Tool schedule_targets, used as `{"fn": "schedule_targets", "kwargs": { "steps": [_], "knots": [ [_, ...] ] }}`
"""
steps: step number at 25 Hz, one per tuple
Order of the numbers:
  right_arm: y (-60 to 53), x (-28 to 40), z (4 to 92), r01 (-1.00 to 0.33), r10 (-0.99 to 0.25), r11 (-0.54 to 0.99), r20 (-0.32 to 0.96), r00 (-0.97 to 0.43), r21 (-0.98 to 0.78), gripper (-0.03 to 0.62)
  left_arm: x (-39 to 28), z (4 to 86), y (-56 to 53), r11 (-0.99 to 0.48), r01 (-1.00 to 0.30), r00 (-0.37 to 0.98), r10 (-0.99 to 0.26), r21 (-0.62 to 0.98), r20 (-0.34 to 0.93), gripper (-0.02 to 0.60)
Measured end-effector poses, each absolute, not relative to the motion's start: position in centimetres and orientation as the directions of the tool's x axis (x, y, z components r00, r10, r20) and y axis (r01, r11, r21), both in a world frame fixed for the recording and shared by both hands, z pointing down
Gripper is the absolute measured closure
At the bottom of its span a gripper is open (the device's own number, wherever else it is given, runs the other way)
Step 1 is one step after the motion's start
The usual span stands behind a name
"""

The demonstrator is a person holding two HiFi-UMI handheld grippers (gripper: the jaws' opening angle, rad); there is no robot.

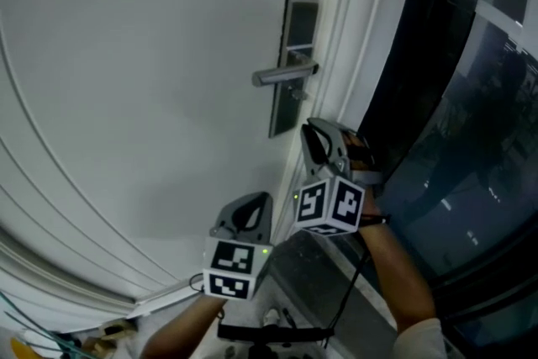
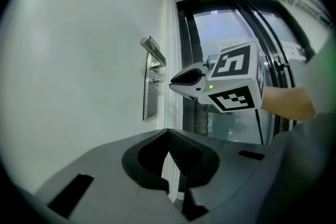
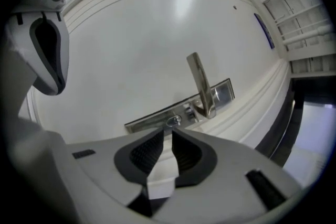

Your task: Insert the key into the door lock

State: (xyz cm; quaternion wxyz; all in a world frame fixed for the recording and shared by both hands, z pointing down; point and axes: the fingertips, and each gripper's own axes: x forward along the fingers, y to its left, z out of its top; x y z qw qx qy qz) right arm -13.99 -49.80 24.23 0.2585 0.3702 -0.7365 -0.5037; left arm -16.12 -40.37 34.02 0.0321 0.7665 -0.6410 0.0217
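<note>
A white door [image 1: 143, 80] carries a steel lock plate [image 1: 290, 55] with a lever handle [image 1: 282, 76]. Under the handle a small metal stub [image 1: 297, 94] sticks out of the plate; it also shows as a stub [image 2: 154, 81] and as a round piece [image 3: 173, 121]. My right gripper [image 1: 313, 130] hangs just below the plate, jaws closed to a point, its tip [image 2: 173, 81] a short way off the stub. I see no key between them. My left gripper [image 1: 252, 202] sits lower and further from the door, shut and empty [image 2: 169, 136].
A dark glass panel [image 1: 454, 97] runs along the right of the white door frame [image 1: 349, 55]. The person's forearm [image 1: 395, 265] reaches up behind the right gripper. Loose clutter [image 1: 50, 340] lies at the bottom left.
</note>
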Motion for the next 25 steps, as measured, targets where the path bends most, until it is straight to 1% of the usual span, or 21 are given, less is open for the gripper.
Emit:
{"fn": "schedule_targets", "kwargs": {
  "steps": [5, 10, 15, 19, 25],
  "knots": [
    [-46.9, -13.1, 25.9, -0.371, -0.813, 0.307, 0.039, -0.581, 0.876, 0.554, -15.8, 34.3, -38.3, -0.215, -0.976, 0.216, -0.973, 0.028, 0.081, 0.578],
    [-43.4, -12.4, 26.8, -0.457, -0.822, 0.360, 0.045, -0.568, 0.813, 0.585, -15.5, 34.6, -36.2, -0.259, -0.965, 0.262, -0.962, 0.036, 0.080, 0.578],
    [-39.9, -12.4, 28.4, -0.510, -0.822, 0.417, 0.074, -0.565, 0.752, 0.588, -15.2, 35.0, -34.4, -0.297, -0.953, 0.301, -0.950, 0.060, 0.079, 0.578],
    [-37.4, -12.3, 29.6, -0.589, -0.793, 0.530, 0.111, -0.599, 0.611, 0.588, -15.1, 35.3, -33.4, -0.309, -0.948, 0.315, -0.946, 0.075, 0.079, 0.578],
    [-34.5, -12.0, 31.2, -0.637, -0.762, 0.609, 0.126, -0.635, 0.473, 0.589, -14.7, 35.6, -32.3, -0.312, -0.946, 0.319, -0.944, 0.089, 0.083, 0.578]
  ]
}}
